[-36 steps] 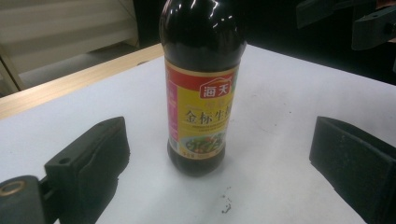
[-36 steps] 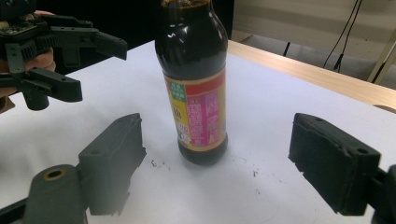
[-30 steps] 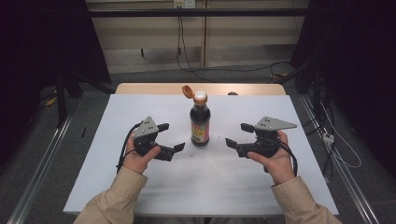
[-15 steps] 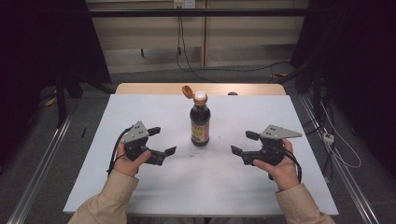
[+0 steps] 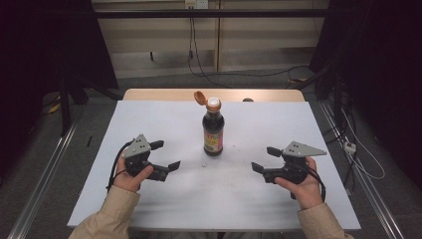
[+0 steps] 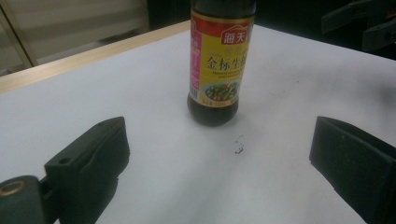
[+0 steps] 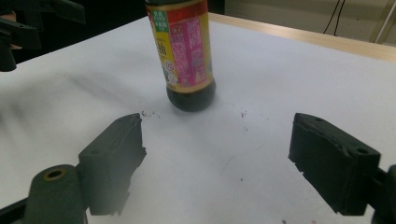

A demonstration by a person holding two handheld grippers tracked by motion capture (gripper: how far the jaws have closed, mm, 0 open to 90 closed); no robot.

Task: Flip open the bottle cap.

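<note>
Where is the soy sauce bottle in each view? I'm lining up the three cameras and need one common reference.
High view: the soy sauce bottle stands upright at the table's centre, orange cap flipped open, between the two grippers.
Left gripper view: top centre, its yellow label facing the camera, neck cut off.
Right gripper view: top, left of centre, pink label side showing.
Shared landmark: the dark specks on the white table near the bottle's base.

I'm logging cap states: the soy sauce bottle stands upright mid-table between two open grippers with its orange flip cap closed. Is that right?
Not quite: the orange flip cap is open, hinged back beside the white spout, as the high view shows. The rest holds: the soy sauce bottle stands upright mid-table between the open left gripper and right gripper.
</note>
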